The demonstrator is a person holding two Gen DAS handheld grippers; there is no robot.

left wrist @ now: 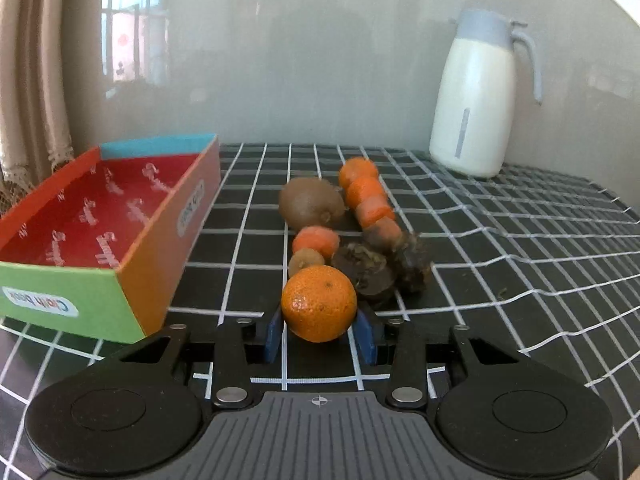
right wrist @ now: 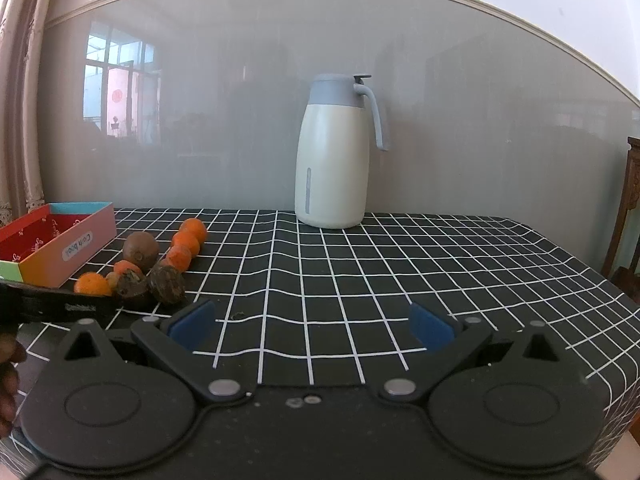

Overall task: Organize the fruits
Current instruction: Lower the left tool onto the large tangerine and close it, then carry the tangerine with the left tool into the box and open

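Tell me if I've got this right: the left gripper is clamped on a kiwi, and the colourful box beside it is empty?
Not quite. The left gripper is clamped on an orange, not the kiwi, which lies farther back on the table. The left wrist view shows it. The colourful box is indeed empty.

Left gripper point(left wrist: 319, 330) low over table, angled down, blue pads point(left wrist: 273, 338) pressed against both sides of tangerine point(left wrist: 319, 303). Right gripper point(right wrist: 311, 326) held off to right, tilted slightly down, jaws spread wide, nothing between them. Fingers of person's hand point(right wrist: 9, 384) visible at left edge.
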